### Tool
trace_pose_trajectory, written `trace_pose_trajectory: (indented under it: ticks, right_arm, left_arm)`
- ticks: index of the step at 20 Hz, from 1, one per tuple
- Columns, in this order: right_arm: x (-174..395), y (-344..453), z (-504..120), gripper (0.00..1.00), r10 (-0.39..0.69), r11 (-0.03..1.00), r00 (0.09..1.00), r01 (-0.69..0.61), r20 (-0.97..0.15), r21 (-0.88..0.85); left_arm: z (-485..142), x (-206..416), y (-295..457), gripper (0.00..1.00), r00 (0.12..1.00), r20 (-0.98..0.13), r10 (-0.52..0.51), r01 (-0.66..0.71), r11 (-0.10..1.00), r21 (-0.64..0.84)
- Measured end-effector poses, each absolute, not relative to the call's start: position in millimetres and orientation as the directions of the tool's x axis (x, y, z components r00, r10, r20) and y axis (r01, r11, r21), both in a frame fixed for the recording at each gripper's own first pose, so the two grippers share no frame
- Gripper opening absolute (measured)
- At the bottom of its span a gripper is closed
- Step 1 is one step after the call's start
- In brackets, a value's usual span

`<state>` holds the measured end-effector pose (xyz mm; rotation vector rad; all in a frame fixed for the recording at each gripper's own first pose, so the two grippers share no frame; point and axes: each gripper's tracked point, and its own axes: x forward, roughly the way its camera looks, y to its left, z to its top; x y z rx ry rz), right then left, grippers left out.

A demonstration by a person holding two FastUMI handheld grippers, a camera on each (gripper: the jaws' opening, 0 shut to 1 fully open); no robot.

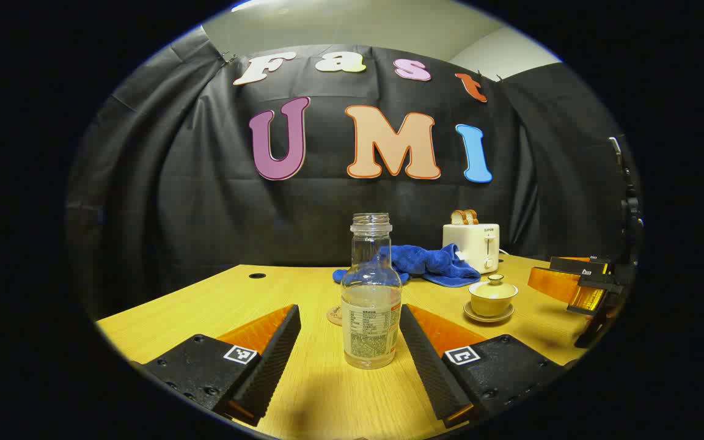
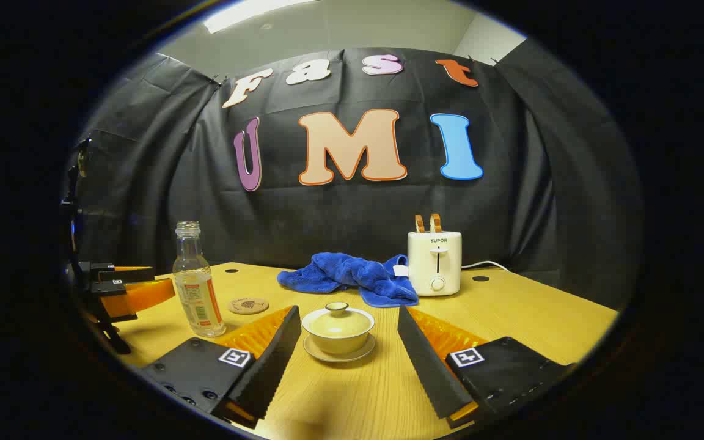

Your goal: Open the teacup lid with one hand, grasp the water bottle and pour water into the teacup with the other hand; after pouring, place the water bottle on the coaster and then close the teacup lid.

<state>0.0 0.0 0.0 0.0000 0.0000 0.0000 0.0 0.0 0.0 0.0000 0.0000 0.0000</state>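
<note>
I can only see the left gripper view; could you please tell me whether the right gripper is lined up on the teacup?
Observer: Yes. The right gripper is open, and the lidded teacup sits between its jaws, touched by neither.
Operator: Thank you. Is the coaster that my bottle hides free?
Observer: The coaster lies bare beside the water bottle, not touching it.

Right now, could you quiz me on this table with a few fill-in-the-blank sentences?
1. The water bottle has no ____ on its neck.
2. The teacup sits on a ____.
3. Bread slices stick out of the ____.
4. The crumpled cloth is ____ in colour.

Missing words: cap; saucer; toaster; blue
</note>
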Motion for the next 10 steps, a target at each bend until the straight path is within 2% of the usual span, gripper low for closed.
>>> trace_pose_trajectory:
  ticks: [10]
  right_arm:
    - [0.7,0.1,-0.6,1.0,0.0,1.0,1.0,0.0,0.001,-0.001]
  left_arm:
    - [0.3,0.3,-0.7,0.95,1.0,0.0,0.0,0.0,1.0,-0.001]
